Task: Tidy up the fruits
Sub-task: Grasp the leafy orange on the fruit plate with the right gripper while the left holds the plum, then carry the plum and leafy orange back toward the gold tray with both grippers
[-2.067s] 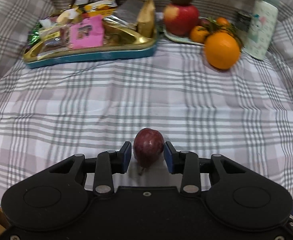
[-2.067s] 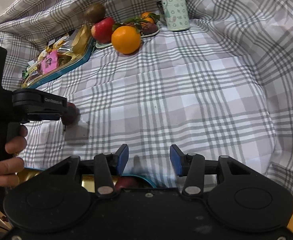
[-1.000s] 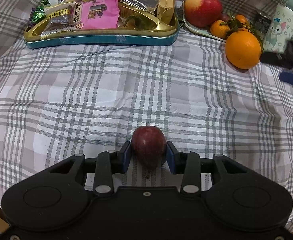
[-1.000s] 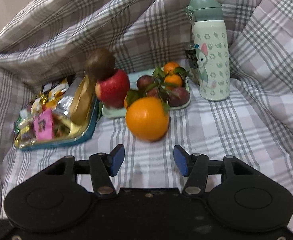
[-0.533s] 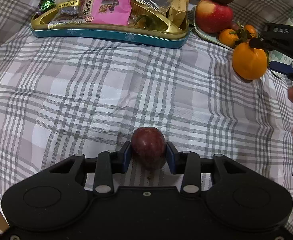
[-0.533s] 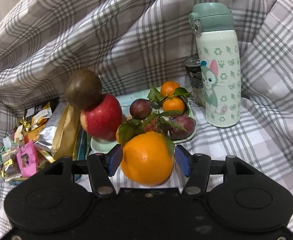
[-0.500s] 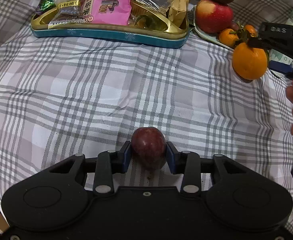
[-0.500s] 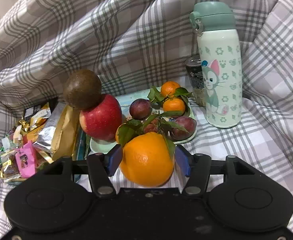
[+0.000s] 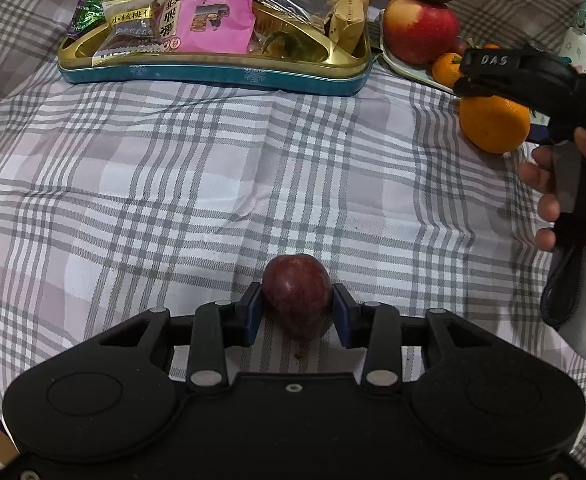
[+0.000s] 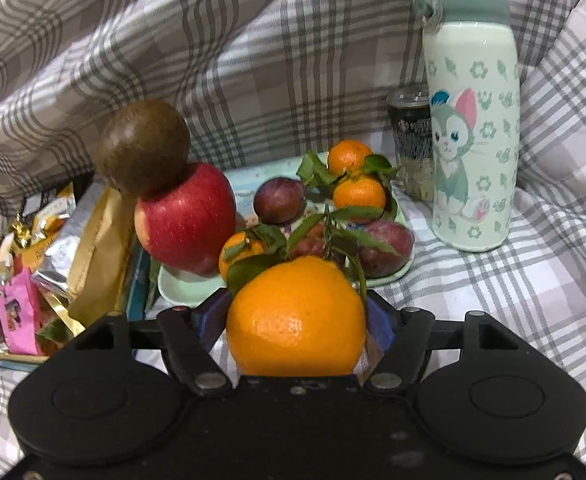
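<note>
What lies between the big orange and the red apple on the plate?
In the right wrist view, a small leafy mandarin sits between the big orange and the red apple, on the plate.

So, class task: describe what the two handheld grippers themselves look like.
Both are matte black plastic with blue pads on the fingers, silver pivot screws and round embossed discs. The right gripper carries white "DAS" lettering, a grey handle and a black wrist cord.

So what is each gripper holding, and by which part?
Left gripper clamps the dark red plum by its sides. Right gripper, jaws opening, straddles the orange, not gripping.
</note>
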The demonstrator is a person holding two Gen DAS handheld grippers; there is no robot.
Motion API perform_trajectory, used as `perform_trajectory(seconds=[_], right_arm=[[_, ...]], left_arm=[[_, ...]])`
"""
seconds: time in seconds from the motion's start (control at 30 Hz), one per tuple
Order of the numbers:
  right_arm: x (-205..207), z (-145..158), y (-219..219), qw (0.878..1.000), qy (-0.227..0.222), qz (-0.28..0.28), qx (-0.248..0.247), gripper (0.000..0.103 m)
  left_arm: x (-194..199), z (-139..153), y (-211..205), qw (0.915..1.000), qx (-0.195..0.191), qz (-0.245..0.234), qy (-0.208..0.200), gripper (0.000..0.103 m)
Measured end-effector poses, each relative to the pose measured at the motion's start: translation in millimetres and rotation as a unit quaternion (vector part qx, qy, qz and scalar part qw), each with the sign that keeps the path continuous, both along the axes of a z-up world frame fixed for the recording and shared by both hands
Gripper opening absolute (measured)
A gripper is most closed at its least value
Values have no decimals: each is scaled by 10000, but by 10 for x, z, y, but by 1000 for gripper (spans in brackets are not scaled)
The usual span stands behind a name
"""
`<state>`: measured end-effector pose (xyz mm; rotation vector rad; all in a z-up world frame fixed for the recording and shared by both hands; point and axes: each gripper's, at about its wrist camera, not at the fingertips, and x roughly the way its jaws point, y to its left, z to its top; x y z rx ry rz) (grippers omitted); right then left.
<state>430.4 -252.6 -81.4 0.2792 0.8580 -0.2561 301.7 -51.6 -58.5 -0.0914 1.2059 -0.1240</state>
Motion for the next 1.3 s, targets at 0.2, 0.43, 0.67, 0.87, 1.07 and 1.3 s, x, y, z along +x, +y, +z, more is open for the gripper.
perform_trajectory(seconds=[0.2, 0.43, 0.67, 0.87, 1.07, 1.3], right_arm=[[-81, -61, 53, 9998, -18, 126, -172, 73], [-389, 32, 71, 9995, 56, 304, -64, 73], [-1035, 232, 161, 9980, -69, 619, -68, 69], [-1455, 336, 248, 9952, -218, 902, -316, 63], [-1553, 257, 159, 9981, 60, 617, -22, 63], [-1360, 318, 97, 9977, -371, 552, -130, 76]], left_arm=[[12, 2, 20, 10000, -54, 17, 32, 49], [-20, 3, -23, 10000, 65, -30, -50, 49], [-33, 5, -80, 9996, 248, -86, -112, 49], [-42, 6, -109, 9992, 361, -116, -147, 49], [-53, 13, -106, 9991, 375, -128, -166, 49], [-54, 7, -119, 9989, 421, -132, -185, 49]])
